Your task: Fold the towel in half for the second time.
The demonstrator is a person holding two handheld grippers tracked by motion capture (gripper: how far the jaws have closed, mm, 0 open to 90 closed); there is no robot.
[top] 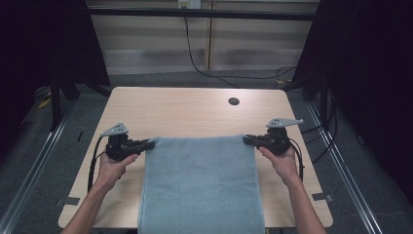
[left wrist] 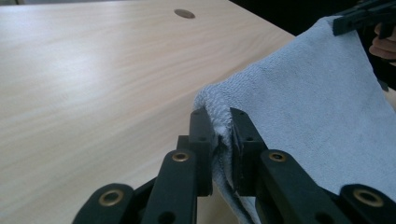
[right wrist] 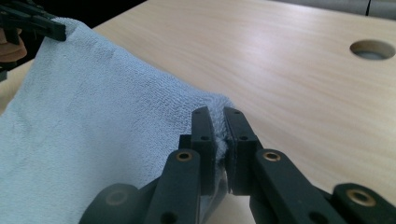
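My left claw [top: 147,144] is pinching the far left corner of a pale blue towel [top: 202,185], jaws pressed tight on the folded terry. The towel stretches flat between both claws (its near end hangs off the table [top: 185,109] edge towards me). My right claw [top: 248,140] is clamped on the far right corner. Matching corner grips keep the far edge taut and level, likely for folding.
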